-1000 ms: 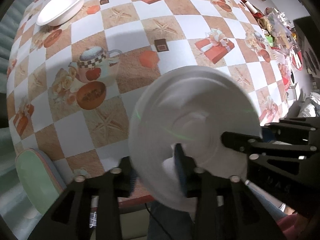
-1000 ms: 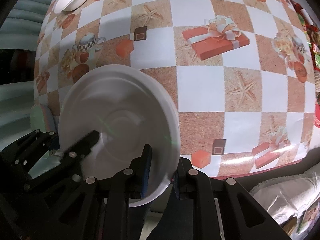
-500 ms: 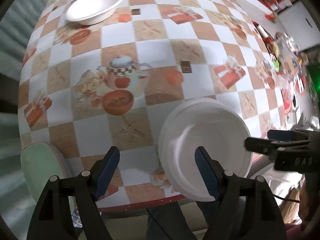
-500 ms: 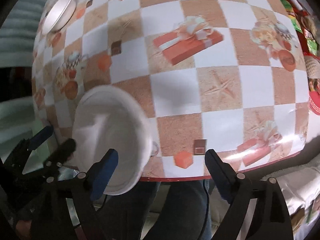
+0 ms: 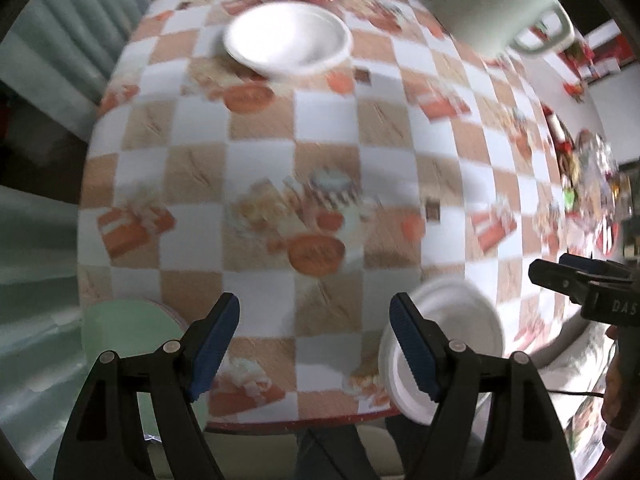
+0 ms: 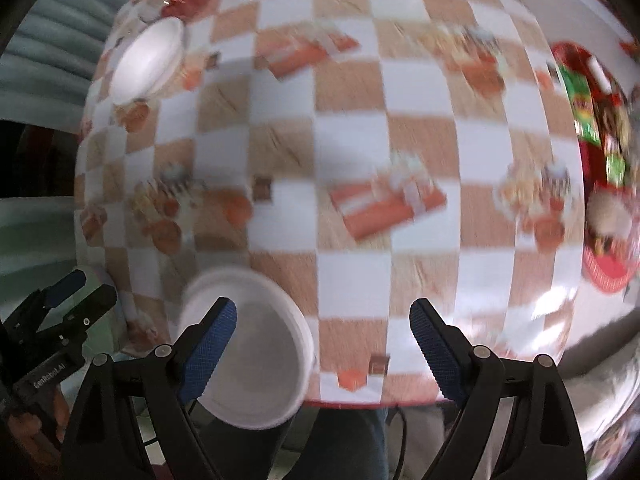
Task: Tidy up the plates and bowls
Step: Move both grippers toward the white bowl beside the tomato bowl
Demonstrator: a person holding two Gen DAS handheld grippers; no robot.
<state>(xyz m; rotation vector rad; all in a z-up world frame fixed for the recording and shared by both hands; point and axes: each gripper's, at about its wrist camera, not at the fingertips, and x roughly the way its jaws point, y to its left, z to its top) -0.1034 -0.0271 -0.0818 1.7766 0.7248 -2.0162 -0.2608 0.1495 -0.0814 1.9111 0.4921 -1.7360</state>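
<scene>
A white foam plate (image 5: 460, 320) lies at the near edge of the checkered table (image 5: 320, 128), its rim hanging over the edge. My left gripper (image 5: 315, 304) hovers above and to the left of it, open and empty. In the right wrist view the same plate (image 6: 256, 360) sits below my right gripper (image 6: 324, 312), partly behind its left finger; that gripper is open too and holds nothing. A white foam bowl (image 5: 286, 42) stands far back on the table, and it shows at the upper left (image 6: 148, 60) in the right wrist view.
A large pale green mug (image 5: 500, 4) stands at the far right of the table. A red tray of wrapped snacks (image 6: 600, 160) fills the right side. A pale green seat (image 5: 128, 332) sits left of the near edge. A person's legs (image 5: 332, 452) show below it.
Both grippers were shut on the white plate's rim; they have opened, let go and risen. The plate now rests at the table's near edge. The left view has swung towards the bowl.
</scene>
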